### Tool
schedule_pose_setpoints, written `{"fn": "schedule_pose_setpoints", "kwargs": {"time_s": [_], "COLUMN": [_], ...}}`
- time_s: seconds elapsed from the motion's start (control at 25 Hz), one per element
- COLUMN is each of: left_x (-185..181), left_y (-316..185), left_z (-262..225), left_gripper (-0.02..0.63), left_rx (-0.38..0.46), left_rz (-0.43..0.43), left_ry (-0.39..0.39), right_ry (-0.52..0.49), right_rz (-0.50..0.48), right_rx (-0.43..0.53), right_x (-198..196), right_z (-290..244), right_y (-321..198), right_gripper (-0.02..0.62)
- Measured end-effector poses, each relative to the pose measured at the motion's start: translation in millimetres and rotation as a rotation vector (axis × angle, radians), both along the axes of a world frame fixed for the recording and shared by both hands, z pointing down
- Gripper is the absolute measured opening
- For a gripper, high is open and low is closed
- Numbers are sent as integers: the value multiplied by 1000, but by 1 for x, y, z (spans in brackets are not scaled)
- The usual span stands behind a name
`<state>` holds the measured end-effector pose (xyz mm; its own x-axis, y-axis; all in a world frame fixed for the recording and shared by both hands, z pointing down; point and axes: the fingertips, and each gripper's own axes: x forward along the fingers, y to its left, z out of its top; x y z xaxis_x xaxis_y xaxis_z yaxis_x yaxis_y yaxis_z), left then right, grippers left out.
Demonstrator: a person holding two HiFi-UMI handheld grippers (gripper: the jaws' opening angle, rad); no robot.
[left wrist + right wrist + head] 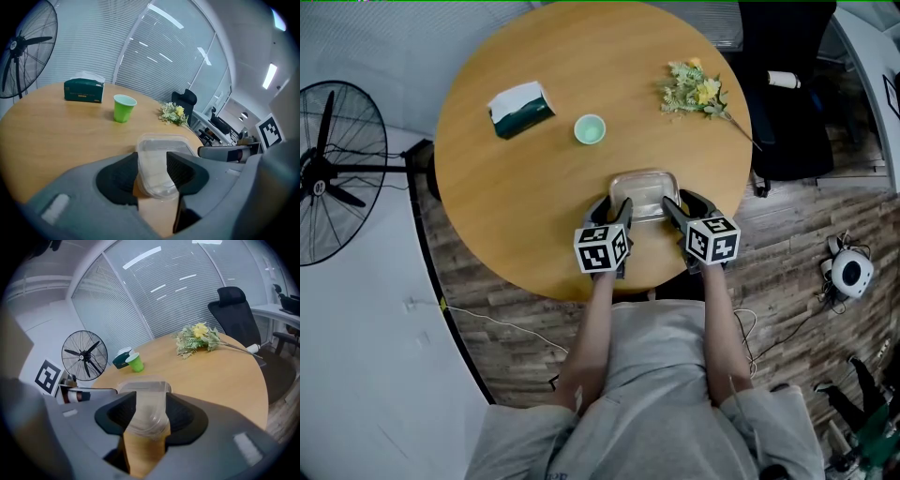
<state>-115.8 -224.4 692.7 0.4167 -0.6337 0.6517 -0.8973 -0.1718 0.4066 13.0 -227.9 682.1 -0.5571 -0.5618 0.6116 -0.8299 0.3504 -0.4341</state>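
Closest to me in the head view sat the two marker cubes (pixel 602 247), and just past them the left gripper (pixel 617 210) and right gripper (pixel 677 208) flanked a clear plastic container (pixel 644 190). It rested on the round wooden counter (pixel 516 216), near the edge by the person's body. From the left gripper view I read the jaws as drawn in on the container's near left corner, with both pads against its thin wall. The right gripper view showed the same on the near right corner, jaws narrowed and pinching the plastic between them. I judged the two-sided hold suited such a flimsy, bendy tub, since one grip alone would likely have let it twist or sag. Everything else lay well apart on the far half of the counter: a green cup (pixel 590 128), a tissue box (pixel 521 108) to its left, and a bunch of flowers (pixel 698 91) off to the right. That left bare wood around the container. A standing fan (pixel 333 173) and an office chair (pixel 787 75) stood off the counter
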Motion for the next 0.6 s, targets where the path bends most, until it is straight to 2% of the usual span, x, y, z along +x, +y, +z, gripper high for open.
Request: {"fn": "schedule_pose_setpoints", "kwargs": {"time_s": [0.6], "left_x": [-2], "left_y": [2], "left_z": [-47], "left_gripper": [196], "left_rx": [86], "left_rz": [-39], "left_ry": [-23], "right_ry": [-7], "right_rz": [-22], "right_rx": [70], "right_x": [0], "right_z": [-42], "right_y": [2], "right_gripper": [175]}}
